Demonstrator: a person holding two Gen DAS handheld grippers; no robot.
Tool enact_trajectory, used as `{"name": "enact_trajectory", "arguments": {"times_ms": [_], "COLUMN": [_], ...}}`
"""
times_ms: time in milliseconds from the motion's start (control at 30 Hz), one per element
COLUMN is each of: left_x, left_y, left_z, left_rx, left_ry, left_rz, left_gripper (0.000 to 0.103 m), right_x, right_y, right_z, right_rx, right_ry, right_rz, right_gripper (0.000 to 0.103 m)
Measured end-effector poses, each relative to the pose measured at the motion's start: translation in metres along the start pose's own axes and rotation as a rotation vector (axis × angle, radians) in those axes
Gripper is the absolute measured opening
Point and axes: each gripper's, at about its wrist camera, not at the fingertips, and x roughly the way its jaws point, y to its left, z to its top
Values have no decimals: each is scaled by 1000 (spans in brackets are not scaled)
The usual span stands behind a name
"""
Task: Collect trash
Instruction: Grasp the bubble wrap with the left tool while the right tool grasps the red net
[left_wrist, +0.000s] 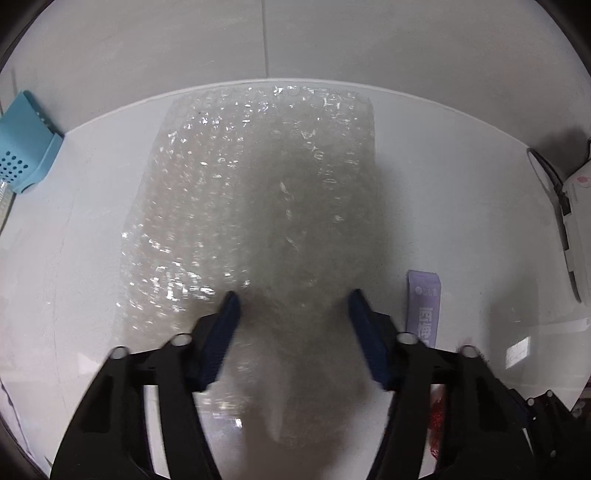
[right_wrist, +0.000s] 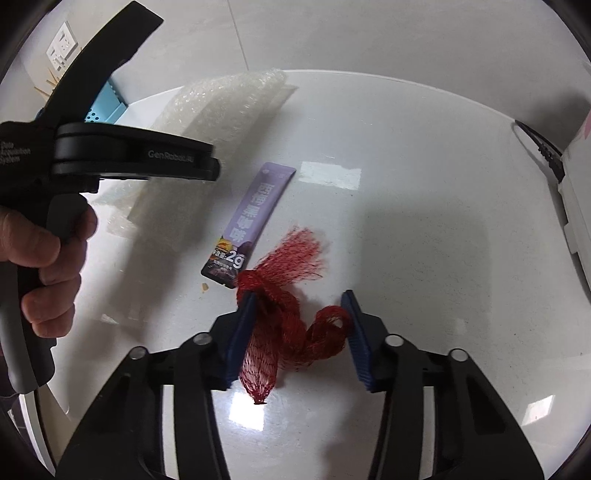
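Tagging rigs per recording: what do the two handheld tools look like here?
Both tools, left tool and right tool, have black slotted fingers with silver pivot pins and ribbed dark blue pads. The left one's black body has a pistol grip and white "GenRobot" lettering.

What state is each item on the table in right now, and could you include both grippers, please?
Bubble wrap: lying flat on the table, near end between the left gripper's fingers.
Red net bag: crumpled, lying between the right gripper's fingers.
Purple wrapper: flat, opened, untouched.
Left gripper: partly closed around the bubble wrap; grip unclear.
Right gripper: partly closed, pads touching the net.
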Motion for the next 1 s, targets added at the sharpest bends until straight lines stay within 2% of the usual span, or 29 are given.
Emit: {"name": "enact_trajectory", "arguments": {"times_ms": [33,67,100,200,600,1000], "left_x": [-2,-2,-3,-5,-38,-83], "left_y": [0,1,2,1,8,11], "left_z": [-1,-1,-2,-4,-31,-51], "left_rx": [-3,-6,-4,14,33,23], "left_ry": [-2,-4,-6,-13,-98,-163], "left_rz": [-4,-10,-15,-16,-28,-30], "left_gripper": [36,24,16,11,10,9], "right_x": [0,1,1,0,-13,-46], "right_y": [0,0,0,3,6,16], "right_z": [0,-1,-1,-2,-10,-18], "right_rx": [1,1,1,-8,5,16], "right_ry": [0,2,4,3,-43,-97], "right_rz": [6,10,11,11,-26,-55], "right_gripper": [35,30,25,18,16,16]}}
